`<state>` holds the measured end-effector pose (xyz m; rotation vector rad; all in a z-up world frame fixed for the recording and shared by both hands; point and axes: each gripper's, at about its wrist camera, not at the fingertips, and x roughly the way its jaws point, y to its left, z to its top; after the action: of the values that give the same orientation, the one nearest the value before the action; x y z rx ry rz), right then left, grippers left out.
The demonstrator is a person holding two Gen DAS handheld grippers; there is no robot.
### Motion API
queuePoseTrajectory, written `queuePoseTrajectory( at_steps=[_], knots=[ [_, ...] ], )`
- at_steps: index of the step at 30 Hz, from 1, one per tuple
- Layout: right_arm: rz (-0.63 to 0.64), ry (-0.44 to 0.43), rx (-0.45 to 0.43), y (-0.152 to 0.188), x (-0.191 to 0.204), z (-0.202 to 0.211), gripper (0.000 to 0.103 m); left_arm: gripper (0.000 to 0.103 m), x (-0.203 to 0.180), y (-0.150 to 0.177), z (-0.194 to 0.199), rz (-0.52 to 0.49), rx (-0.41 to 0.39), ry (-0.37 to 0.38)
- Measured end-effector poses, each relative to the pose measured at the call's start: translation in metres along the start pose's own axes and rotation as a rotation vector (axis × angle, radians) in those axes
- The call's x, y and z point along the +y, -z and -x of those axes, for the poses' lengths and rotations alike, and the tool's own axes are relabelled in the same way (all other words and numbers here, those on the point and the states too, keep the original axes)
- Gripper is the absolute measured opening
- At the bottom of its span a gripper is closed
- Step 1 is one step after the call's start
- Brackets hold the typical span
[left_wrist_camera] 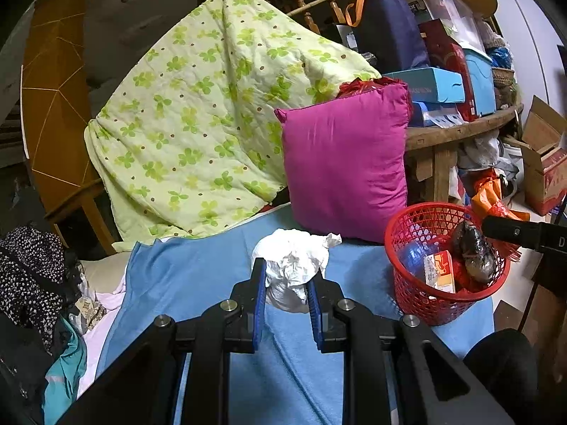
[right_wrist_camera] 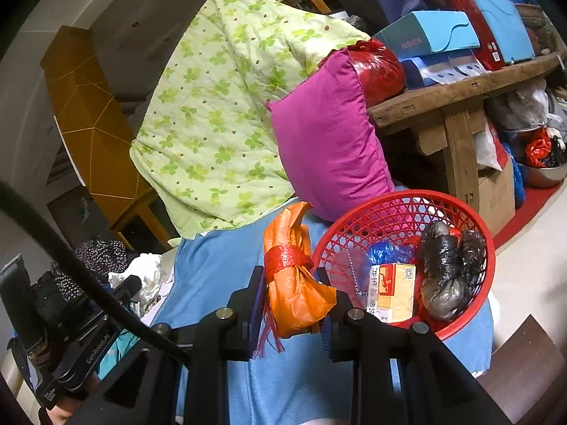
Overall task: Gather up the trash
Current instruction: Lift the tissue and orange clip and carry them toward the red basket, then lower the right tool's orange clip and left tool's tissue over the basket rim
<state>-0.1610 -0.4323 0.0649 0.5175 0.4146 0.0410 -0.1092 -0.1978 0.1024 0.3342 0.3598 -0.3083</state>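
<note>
1. A bed covered with a blue sheet (left_wrist_camera: 198, 283) fills the lower half of both views; the trash and its basket sit on it.
2. A pale green quilt with a clover print (left_wrist_camera: 198, 113) is draped over a wooden railing behind the bed.
3. A magenta pillow (left_wrist_camera: 345, 163) stands upright against the quilt's right edge, just behind the basket.
4. A wooden bench (right_wrist_camera: 457, 88) to the right of the pillow carries stacked blue boxes (right_wrist_camera: 428, 32) and a shiny red bag.
5. A red mesh basket (left_wrist_camera: 418, 294) rests on the right side of the sheet. Inside it lie a black plastic bundle (right_wrist_camera: 443, 269), a small orange-and-white carton (right_wrist_camera: 393, 290) and a piece of blue plastic (right_wrist_camera: 386, 251).
6. The left claw (left_wrist_camera: 286, 283) has its blue-padded fingers on either side of a crumpled white paper wad (left_wrist_camera: 292, 262), which lies on the sheet left of the basket. The pads touch or nearly touch the wad; I cannot tell whether they grip it.
7. The right claw (right_wrist_camera: 292, 304) is clamped on an orange wrapper bundle tied with a red mesh band (right_wrist_camera: 294, 276). The bundle is held upright just beside the basket's left rim, outside it.
</note>
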Motion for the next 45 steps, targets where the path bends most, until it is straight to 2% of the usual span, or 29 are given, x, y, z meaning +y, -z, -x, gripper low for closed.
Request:
queuePoseTrajectory(
  at_steps=[35, 45],
  knots=[
    [-0.063, 0.034, -0.022, 0.0, -0.036, 0.008, 0.029, 0.023, -0.044, -0.007, -0.021, -0.057, 0.015, 0.089],
    [-0.073, 0.051, -0.031, -0.002, -0.043, 0.011, 0.029, 0.023, -0.055, -0.011, -0.027, -0.061, 0.011, 0.147]
  ],
)
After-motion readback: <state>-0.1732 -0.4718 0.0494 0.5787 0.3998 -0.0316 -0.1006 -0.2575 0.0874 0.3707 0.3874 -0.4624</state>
